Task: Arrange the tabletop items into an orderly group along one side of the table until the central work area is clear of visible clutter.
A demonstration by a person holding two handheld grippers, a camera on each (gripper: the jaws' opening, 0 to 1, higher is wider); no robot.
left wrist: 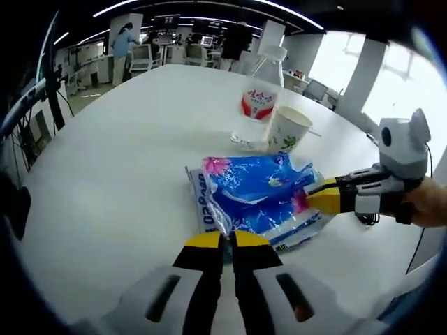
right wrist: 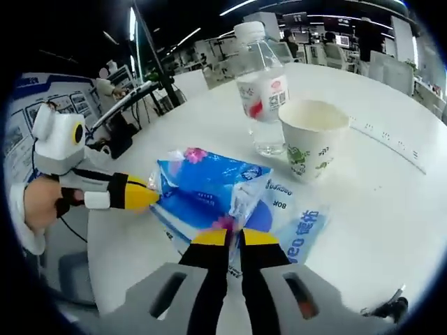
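Both claws are gripping the blue packet (left wrist: 258, 195): left claw (left wrist: 228, 241) is pinching its near edge, right claw (right wrist: 234, 237) is pinching the opposite end, bottle (left wrist: 260, 98) and cup (left wrist: 290, 129) standing just beyond.

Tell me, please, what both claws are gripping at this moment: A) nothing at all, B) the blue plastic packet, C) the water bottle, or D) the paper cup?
B: the left claw and the right claw are each closed on an opposite edge of the blue plastic packet, while the paper cup and water bottle stand untouched behind it.
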